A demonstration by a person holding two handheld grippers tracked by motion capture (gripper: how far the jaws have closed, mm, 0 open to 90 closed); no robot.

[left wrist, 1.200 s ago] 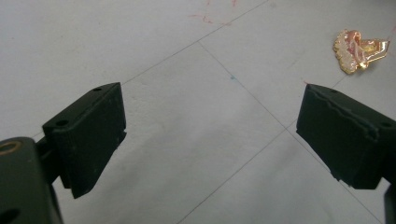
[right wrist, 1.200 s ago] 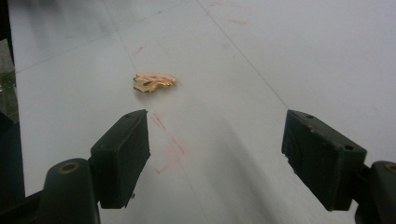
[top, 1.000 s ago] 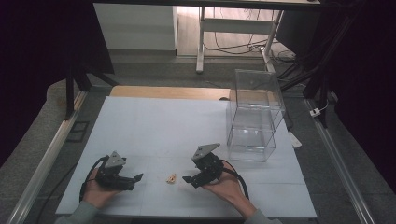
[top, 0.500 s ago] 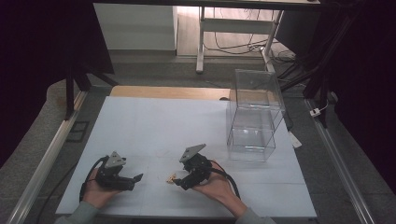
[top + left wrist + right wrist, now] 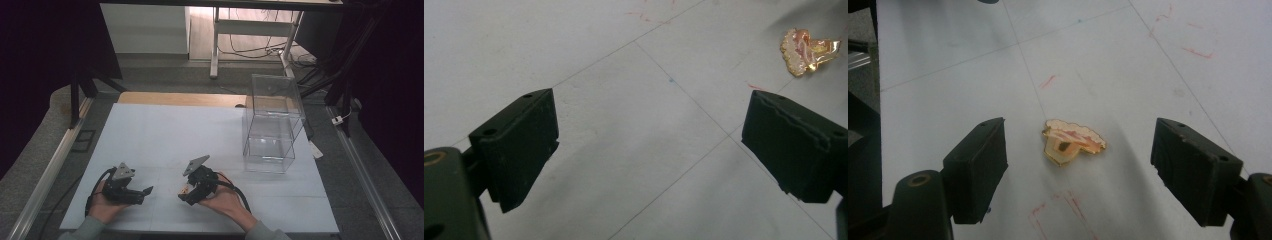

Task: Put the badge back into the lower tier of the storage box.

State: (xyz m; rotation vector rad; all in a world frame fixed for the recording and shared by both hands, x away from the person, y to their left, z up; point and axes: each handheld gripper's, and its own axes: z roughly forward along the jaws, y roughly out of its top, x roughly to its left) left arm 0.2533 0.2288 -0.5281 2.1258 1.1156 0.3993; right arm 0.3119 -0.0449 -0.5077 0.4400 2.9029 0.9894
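right gripper [image 5: 186, 194] has slid over toward the left hand since a second ago and now sits tipped down right over the small gold-and-pink pin [image 5: 1073, 140]. jaws spread wide, nothing held. in the right gripper view the pin lies flat on the worktop [image 5: 190, 130] between the two jaws, a bit nearer the left one, touching neither. from the high view the pin [image 5: 184, 189] is a speck just at the gripper's tip.

that shift reads as the approach being finished: gripper is lined up, the grab itself not yet made. next it probably needs to drop and close. pin is thin and flat, so the pads may skate over it.

left gripper [image 5: 140, 192] hasn't moved, resting on the worktop, jaws also released and empty. in the left gripper view the pin [image 5: 808, 51] is ahead of it and off to the right, well past the right jaw.

farther out from the right gripper, well apart toward the far right of the worktop, a clear plastic box [image 5: 272, 122] stands upright, looks empty.
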